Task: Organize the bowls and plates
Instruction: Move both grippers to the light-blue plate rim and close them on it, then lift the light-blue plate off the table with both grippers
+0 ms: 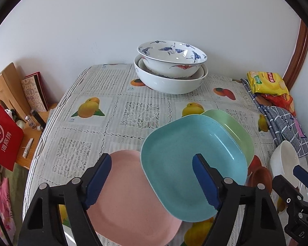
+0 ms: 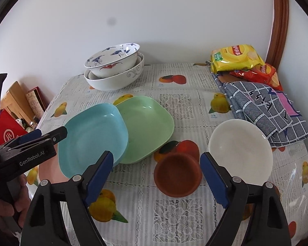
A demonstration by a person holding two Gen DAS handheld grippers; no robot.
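Note:
A pink plate point(image 1: 129, 201) lies flat near the table's front. A blue plate point(image 1: 186, 160) point(image 2: 92, 137) rests tilted, overlapping the pink plate and a green plate point(image 1: 234, 127) point(image 2: 147, 125). My left gripper point(image 1: 154, 180) is open above the pink and blue plates, holding nothing; it shows at the left of the right wrist view point(image 2: 32, 137). A small brown bowl point(image 2: 177, 174) and a white bowl point(image 2: 240, 151) sit to the right. My right gripper point(image 2: 158, 178) is open over the brown bowl, empty. Stacked blue-patterned bowls point(image 1: 171, 67) point(image 2: 115, 69) stand at the back.
Chip bags point(image 2: 238, 59) and a checked cloth point(image 2: 262, 110) lie at the table's right back. The table point(image 1: 88, 123) ends at the left above a wooden shelf with a red bag point(image 1: 4, 139). A white wall is behind.

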